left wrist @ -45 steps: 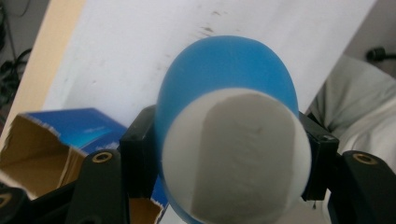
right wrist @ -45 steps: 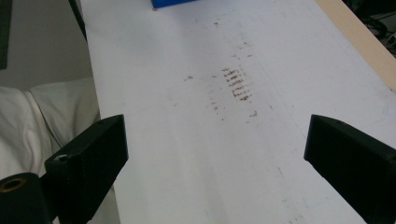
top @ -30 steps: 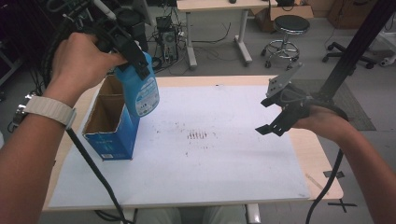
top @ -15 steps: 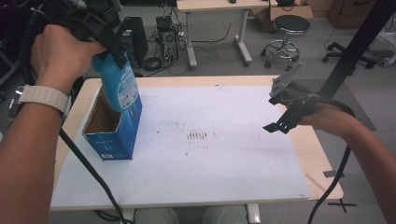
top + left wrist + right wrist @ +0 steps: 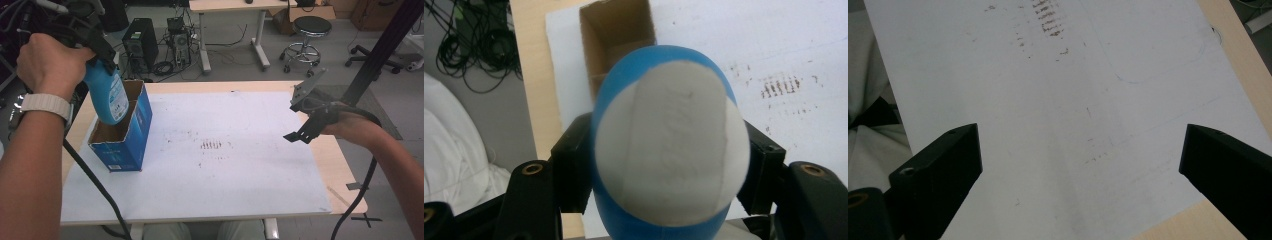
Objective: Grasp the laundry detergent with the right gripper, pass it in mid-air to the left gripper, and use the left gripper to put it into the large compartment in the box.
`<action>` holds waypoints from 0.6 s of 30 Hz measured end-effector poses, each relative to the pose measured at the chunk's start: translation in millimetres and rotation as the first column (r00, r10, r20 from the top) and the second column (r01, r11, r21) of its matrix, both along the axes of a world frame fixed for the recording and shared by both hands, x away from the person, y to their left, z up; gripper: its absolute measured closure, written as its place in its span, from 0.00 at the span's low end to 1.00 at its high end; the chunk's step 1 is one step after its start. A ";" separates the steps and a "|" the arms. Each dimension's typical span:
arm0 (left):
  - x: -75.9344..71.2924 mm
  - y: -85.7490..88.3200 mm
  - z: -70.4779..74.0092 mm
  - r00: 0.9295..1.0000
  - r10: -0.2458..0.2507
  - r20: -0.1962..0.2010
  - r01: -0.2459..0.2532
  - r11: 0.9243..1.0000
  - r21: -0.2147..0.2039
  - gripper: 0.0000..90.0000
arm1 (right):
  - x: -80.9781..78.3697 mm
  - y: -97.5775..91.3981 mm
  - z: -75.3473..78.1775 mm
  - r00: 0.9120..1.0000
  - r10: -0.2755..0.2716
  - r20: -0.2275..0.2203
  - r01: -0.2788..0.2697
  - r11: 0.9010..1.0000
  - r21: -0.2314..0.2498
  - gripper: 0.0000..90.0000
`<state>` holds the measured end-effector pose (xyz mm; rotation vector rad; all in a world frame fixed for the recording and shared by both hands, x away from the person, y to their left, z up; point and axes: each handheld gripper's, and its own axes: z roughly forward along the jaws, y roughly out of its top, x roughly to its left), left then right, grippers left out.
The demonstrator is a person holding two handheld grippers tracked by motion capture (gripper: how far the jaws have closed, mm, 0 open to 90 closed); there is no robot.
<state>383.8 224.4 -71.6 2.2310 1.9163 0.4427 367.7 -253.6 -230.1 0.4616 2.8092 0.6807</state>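
Left gripper (image 5: 97,55) fingers clamp the blue bottle (image 5: 107,95), hanging half inside the open box (image 5: 127,137). Right gripper (image 5: 305,127) fingers wide, empty, over the tabletop (image 5: 240,165). Risk: bottle catches the box rim, tipping the box.

A fixed high view looks forward and down over the whole counter (image 5: 210,200) from the near side. The left gripper view looks steeply down, very close over a blue bottle (image 5: 669,150) and open box (image 5: 616,35). The right gripper view looks down, close to the white sheet (image 5: 1058,125). All views share the brown-stained sheet.
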 end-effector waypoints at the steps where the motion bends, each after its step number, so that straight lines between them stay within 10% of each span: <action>1: 0.1 2.1 -1.2 1.000 0.010 0.002 -0.010 1.000 -0.002 0.42 | -0.4 -0.4 -0.2 1.000 -0.003 -0.001 0.003 1.000 0.001 0.04; 18: 7.3 29.2 -42.6 0.997 0.081 0.007 -0.081 0.997 -0.020 0.42 | -0.4 -0.9 -9.7 1.000 -0.018 -0.011 0.017 0.999 -0.051 0.03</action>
